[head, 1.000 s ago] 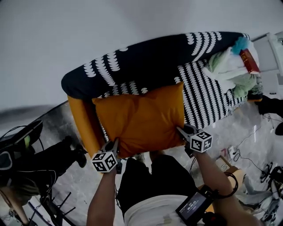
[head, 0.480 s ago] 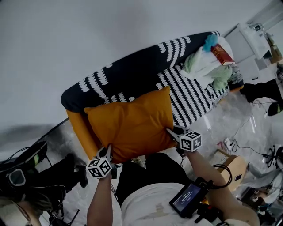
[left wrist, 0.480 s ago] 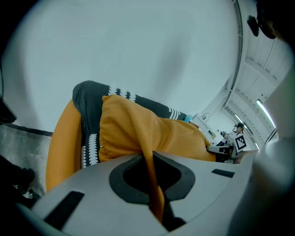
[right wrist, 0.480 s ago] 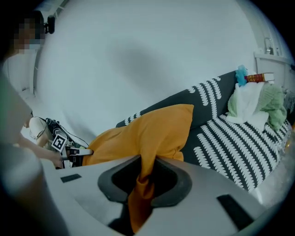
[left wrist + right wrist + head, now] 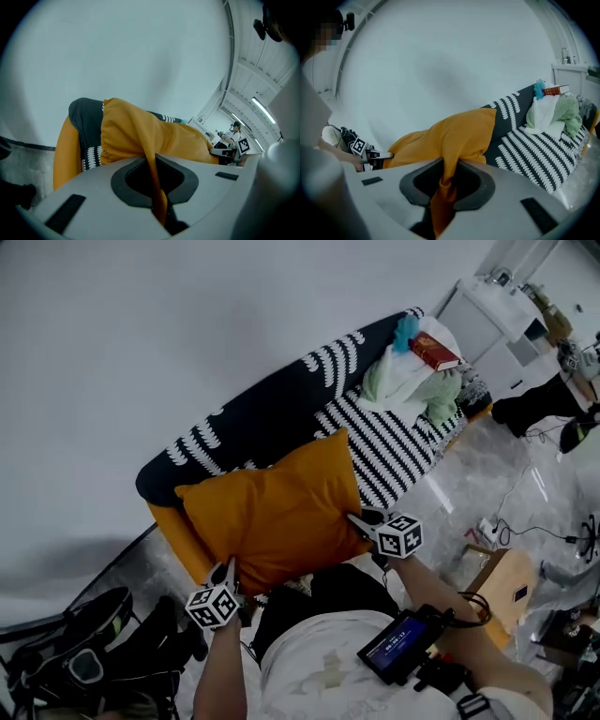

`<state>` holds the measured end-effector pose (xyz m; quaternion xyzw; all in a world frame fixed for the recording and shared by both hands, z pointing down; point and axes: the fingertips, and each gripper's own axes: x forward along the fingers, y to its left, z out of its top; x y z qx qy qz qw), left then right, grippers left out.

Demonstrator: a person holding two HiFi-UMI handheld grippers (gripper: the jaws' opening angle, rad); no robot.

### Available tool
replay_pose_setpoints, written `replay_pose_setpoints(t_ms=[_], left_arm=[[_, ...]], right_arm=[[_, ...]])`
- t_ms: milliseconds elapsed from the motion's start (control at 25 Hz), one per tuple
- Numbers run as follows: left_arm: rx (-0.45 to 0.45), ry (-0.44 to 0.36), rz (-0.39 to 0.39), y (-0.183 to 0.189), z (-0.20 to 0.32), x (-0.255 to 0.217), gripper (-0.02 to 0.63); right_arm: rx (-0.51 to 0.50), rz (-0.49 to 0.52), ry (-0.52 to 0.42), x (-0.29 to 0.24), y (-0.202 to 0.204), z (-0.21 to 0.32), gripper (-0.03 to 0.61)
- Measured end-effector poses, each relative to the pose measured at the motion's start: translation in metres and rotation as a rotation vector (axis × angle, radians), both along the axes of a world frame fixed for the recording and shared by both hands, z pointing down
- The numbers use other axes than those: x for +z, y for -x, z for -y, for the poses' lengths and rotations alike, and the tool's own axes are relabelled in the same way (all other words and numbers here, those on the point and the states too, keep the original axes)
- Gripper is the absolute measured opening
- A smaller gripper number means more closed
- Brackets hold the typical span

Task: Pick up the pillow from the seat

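An orange pillow hangs in the air in front of the sofa, held by its two near corners. My left gripper is shut on the pillow's left corner, and the cloth runs pinched between its jaws. My right gripper is shut on the right corner, with a thicker fold of cloth in its jaws. The pillow sags between the two grippers. The sofa's black and white striped seat lies behind and to the right of the pillow.
A heap of clothes with a red book on top lies at the sofa's far right end. The sofa's orange arm is under the pillow's left side. Bags sit on the floor at left, cables and a wooden stool at right.
Both grippers have risen with the pillow, which has come up off the seat and now hangs clear of it. The head view has swung, so the sofa appears further away and tilted.
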<state>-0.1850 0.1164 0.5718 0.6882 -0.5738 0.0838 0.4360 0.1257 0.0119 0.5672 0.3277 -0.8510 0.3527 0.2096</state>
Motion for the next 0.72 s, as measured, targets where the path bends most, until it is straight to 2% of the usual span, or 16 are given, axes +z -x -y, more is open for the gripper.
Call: replay_pose_setpoints(t_ms=[160, 320, 720], left_arm=[[0.032, -0.032, 0.014, 0.006, 0.019, -0.029, 0.018], [0.055, -0.083, 0.032, 0.0, 0.037, -0.038, 0.018], [0.105, -0.25, 0.056, -0.02, 0.033, -0.114, 0.018]], right_arm=[[0.033, 0.007, -0.032, -0.026, 0.002, 0.01, 0.077], [0.052, 0.025, -0.079, -0.036, -0.004, 0.023, 0.077], [0.101, 0.05, -0.259, -0.124, -0.028, 0.002, 0.077]])
